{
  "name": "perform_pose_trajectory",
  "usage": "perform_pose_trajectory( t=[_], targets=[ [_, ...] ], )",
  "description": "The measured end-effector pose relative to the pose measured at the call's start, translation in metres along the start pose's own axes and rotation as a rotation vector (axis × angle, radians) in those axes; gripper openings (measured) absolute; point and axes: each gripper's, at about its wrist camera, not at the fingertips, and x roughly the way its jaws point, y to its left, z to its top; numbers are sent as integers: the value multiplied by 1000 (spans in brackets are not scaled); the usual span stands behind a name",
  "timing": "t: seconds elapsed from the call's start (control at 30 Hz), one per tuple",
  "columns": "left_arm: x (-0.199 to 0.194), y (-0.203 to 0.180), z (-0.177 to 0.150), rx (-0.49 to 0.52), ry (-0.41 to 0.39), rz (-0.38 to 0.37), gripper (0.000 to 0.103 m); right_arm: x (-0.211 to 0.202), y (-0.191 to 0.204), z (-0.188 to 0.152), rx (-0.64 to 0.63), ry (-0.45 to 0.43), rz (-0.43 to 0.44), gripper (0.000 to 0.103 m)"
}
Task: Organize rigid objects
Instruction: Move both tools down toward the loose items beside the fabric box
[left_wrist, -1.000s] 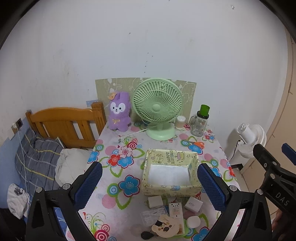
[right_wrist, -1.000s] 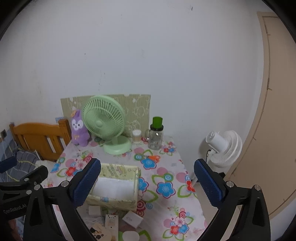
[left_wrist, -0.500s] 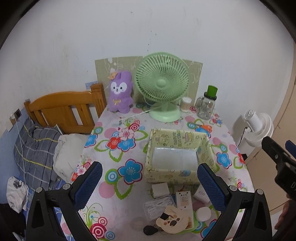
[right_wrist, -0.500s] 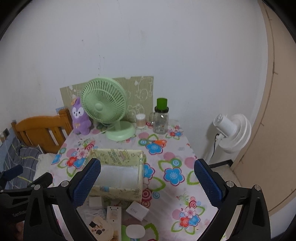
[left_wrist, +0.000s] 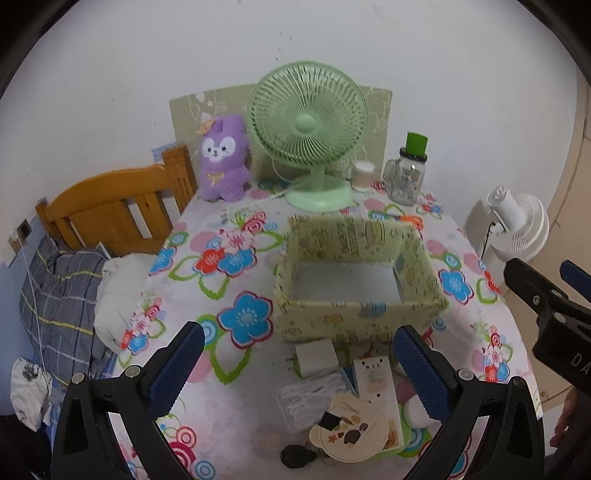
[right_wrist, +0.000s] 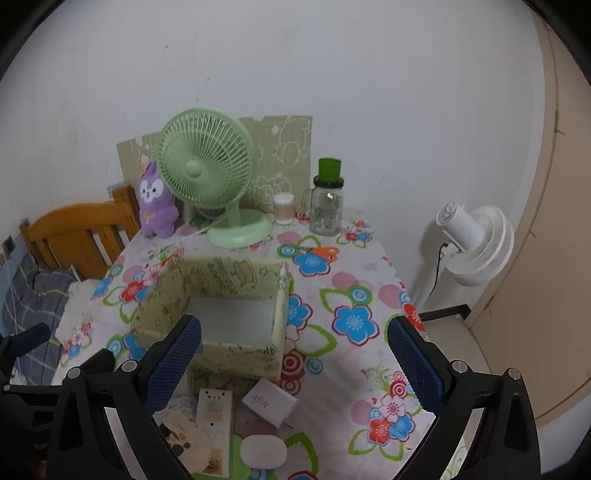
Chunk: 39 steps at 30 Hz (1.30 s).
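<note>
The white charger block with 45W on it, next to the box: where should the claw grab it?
Probably from above with the right claw, pinching the charger's two long sides. It lies flat on the tablecloth, so only its top and edges are reachable. Its right side is free; the box and a card crowd the others.

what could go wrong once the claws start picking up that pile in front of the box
1. The small items are packed tight: the white charger, the tall card box and the round bear-shaped case touch or overlap, so a wide-open left claw may drag neighbours along.
2. The fabric box looks soft-walled; a bump could fold its near wall.
3. The smooth white oval case might slip.
</note>
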Motion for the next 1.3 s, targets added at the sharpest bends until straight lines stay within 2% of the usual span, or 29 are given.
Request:
perform_pose_trajectory(
  t=[0.53,0.93,1.3],
  targets=[
    [41,-8,-44,-32,99,-64,103,35,6,-50,-29,75,13,102],
    [63,-24,-69,25,135,-63,103,63,0,-81,-23,137,15,102],
    [69,-35,-90,22,177,-65,103,75,-4,-102,-39,193,4,102]
  ],
)
